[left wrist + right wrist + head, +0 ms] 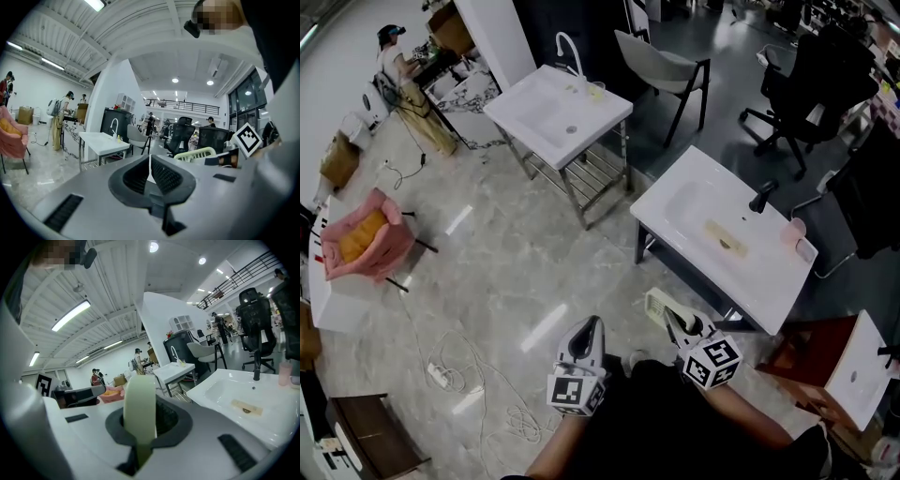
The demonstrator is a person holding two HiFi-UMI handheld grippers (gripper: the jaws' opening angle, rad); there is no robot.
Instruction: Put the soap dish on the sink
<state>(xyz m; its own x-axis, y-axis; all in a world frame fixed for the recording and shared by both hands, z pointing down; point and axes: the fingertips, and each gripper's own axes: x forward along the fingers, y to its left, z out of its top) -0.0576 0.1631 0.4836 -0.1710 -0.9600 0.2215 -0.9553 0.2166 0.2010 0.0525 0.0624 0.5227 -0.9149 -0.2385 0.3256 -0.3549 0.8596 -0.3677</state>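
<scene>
Sink (670, 192), white and rectangular with a black faucet (762, 197), stands just ahead of the person. Right gripper (673, 321), short of the sink's near rim, pinches the pale green soap dish (656, 303) in the air. Left gripper (594, 323), beside it, has its jaws pressed together on nothing.

Glossy white ceramic sink (673, 190), matt plastic soap dish (658, 305), polished stone floor (487, 272)
</scene>
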